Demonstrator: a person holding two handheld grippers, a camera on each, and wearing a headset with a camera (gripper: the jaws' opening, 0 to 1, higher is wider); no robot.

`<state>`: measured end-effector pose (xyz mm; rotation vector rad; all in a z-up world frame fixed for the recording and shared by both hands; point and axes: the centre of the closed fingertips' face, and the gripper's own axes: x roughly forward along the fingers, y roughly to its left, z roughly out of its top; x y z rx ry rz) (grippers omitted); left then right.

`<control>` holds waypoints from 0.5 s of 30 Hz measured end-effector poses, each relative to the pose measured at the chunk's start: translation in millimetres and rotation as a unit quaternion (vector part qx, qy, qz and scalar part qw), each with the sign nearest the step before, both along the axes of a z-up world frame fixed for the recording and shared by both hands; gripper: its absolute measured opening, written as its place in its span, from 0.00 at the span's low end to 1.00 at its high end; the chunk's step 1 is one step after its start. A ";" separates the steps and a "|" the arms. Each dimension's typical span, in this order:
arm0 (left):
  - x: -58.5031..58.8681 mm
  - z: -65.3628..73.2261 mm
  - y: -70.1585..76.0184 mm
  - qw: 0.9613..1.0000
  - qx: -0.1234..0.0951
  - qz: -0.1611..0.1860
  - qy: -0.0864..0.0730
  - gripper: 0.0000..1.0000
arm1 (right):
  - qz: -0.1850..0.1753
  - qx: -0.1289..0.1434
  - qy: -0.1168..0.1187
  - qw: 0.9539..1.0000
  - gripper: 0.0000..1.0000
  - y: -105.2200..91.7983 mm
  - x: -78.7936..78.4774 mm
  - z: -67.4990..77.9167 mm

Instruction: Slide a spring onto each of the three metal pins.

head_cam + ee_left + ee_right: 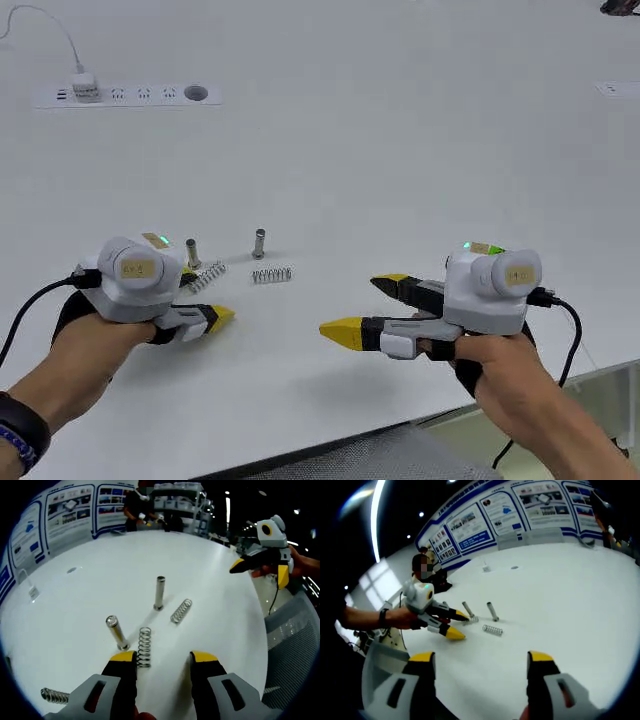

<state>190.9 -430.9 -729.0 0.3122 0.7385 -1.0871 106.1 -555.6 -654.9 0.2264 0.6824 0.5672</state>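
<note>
Just before left hand-held gripper, spring

White-grey housings on left gripper and right gripper; tan label stickers, green lights, black jaws tipped yellow. Black cables. Dark wristband, left wrist.

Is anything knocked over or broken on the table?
Nothing looks broken or spilled. Both short silver metal pins stand upright on the white table. The coiled wire springs lie on their sides beside them, only because none has been slid onto a pin yet.
</note>
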 end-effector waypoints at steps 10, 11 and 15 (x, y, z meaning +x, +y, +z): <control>14.6 2.0 6.7 0.999 0.005 0.047 -0.018 0.17 | -0.004 0.000 0.001 1.000 0.76 -1.6 -1.4 -0.2; 14.3 1.7 6.8 0.999 0.004 0.046 -0.018 0.16 | -0.004 0.000 0.001 1.000 0.76 -1.6 -1.5 0.1; 9.8 1.1 10.2 0.999 0.016 0.038 -0.026 0.12 | -0.007 0.000 0.000 1.000 0.76 -1.8 -1.8 -0.1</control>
